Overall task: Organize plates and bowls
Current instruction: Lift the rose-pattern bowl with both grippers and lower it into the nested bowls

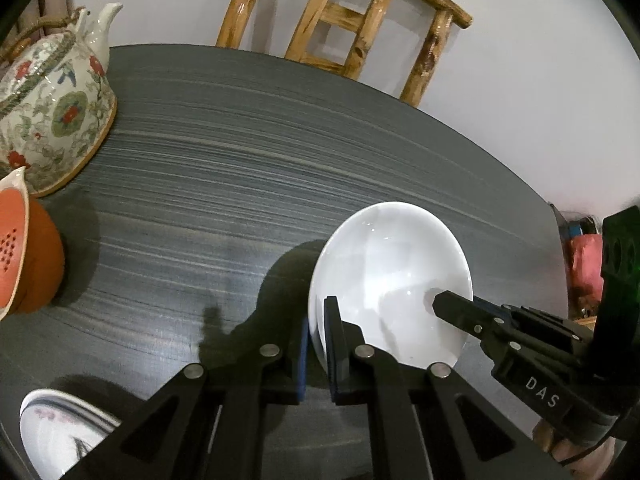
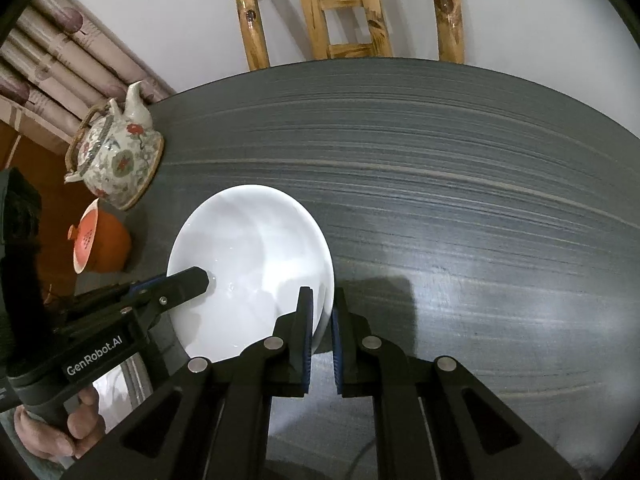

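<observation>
While both grippers clamp opposite rims, the white bowl [image 1: 390, 280] hangs over the tabletop [image 1: 240, 160].
Left gripper [image 1: 318, 344] and right gripper [image 2: 322, 320] fingers pinch its wall, likely sharing the weight; beyond them stand a floral teapot [image 1: 52, 108] and wooden chair [image 1: 340, 20].

We see one white bowl [image 1: 388, 280] on the dark grey streaked table, plain and glossy, wide-rimmed and empty, its open side up and tipped a little toward the far side. Its near rim is pinched at both left and right edges. At the near left corner lies part of a white plate [image 1: 56, 436] with a faint painted pattern
</observation>
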Demonstrator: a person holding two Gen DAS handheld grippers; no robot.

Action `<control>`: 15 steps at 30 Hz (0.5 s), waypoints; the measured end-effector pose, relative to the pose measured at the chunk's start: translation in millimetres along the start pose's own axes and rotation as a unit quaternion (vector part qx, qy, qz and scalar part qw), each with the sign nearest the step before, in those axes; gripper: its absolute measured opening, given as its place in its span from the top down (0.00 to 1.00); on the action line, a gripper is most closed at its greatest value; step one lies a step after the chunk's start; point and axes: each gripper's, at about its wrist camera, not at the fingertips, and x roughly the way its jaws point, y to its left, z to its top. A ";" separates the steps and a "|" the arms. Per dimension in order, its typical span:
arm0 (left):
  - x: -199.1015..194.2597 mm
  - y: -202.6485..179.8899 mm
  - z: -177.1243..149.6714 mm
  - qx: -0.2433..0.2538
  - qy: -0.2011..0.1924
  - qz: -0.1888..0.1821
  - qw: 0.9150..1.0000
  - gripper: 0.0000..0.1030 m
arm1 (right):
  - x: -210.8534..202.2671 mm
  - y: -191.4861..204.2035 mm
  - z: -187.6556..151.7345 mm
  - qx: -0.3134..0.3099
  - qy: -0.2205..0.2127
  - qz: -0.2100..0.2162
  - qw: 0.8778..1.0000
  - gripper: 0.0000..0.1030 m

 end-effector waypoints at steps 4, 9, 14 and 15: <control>-11.6 -7.6 -8.3 0.006 -0.006 0.001 1.000 0.94 | -14.0 2.2 -10.5 -0.001 -0.006 -0.001 1.000 0.91; -25.0 -18.0 -19.2 0.013 -0.011 0.001 1.000 0.94 | -30.7 4.6 -24.0 -0.005 -0.012 -0.002 1.000 0.91; -37.0 -24.7 -30.7 0.019 -0.013 0.000 1.000 0.94 | -45.5 6.1 -35.0 -0.004 -0.017 -0.005 1.000 0.91; -40.3 -25.7 -33.6 0.019 -0.014 -0.001 1.000 0.94 | -48.1 6.5 -37.8 -0.003 -0.016 -0.005 1.000 0.91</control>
